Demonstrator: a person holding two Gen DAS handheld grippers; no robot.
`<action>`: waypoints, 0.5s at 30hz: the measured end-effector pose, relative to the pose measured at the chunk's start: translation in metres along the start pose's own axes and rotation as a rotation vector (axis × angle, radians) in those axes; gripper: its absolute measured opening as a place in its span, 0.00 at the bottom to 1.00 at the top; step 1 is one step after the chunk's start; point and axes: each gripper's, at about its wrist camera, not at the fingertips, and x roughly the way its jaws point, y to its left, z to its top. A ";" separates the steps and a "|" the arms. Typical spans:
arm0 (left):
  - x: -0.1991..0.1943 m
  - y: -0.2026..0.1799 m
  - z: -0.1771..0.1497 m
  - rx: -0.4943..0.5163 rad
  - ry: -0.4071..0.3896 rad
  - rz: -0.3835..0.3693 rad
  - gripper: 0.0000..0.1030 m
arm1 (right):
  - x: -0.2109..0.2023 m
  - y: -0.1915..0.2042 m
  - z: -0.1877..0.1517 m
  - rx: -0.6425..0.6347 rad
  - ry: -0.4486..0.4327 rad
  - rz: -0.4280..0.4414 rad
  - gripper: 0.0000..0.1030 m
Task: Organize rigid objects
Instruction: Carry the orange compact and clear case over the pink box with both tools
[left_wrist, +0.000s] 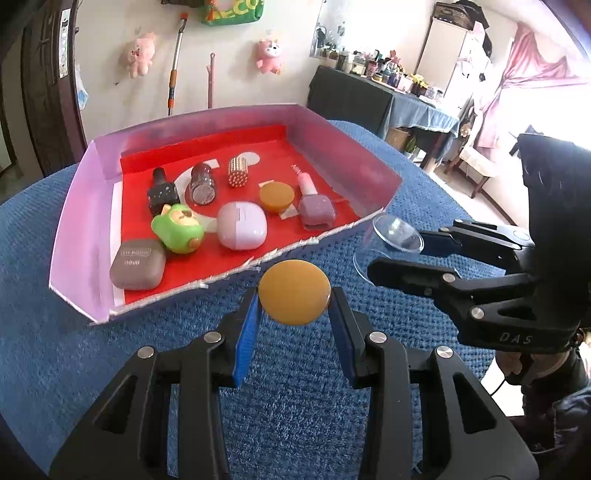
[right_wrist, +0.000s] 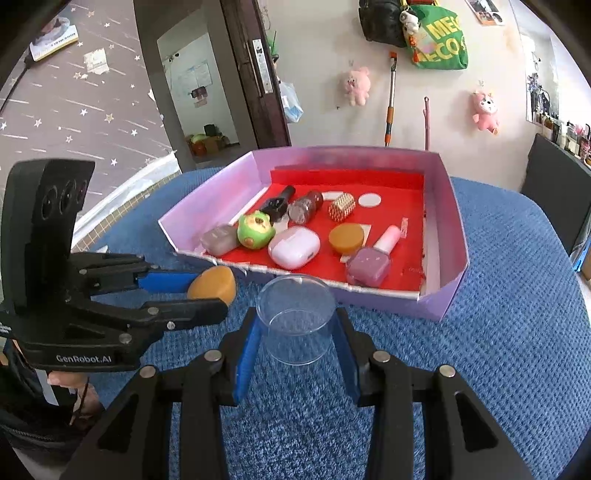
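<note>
Blue-clothed desk (left_wrist: 74, 369): left claw (left_wrist: 293, 314) clamps the amber puck (left_wrist: 293, 297) by its rim; right claw (right_wrist: 297, 328) pinches the clear cup (right_wrist: 295, 317) (light, slippery, likely crushable).

"GenRobot.AI" stands on the left claw (right_wrist: 207, 291) body, "DAS" on the right claw (left_wrist: 397, 254) body, "nova" on the brown earbud case (left_wrist: 137, 263) (smaller line above it illegible).

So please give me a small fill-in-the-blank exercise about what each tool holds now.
1. The left tool grips a round ____ piece.
2. The right tool grips a ____ plastic cup.
3. Both are outside the box, whose floor is ____.

Missing words: orange; clear; red
</note>
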 end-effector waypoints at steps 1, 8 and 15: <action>-0.001 -0.001 0.005 0.002 -0.002 -0.006 0.34 | -0.002 -0.001 0.005 0.000 -0.007 -0.004 0.41; 0.017 -0.002 0.058 0.050 0.016 -0.038 0.34 | -0.002 -0.023 0.069 0.018 -0.025 -0.044 0.41; 0.070 0.007 0.109 0.070 0.114 -0.039 0.34 | 0.045 -0.063 0.131 0.058 0.088 -0.155 0.41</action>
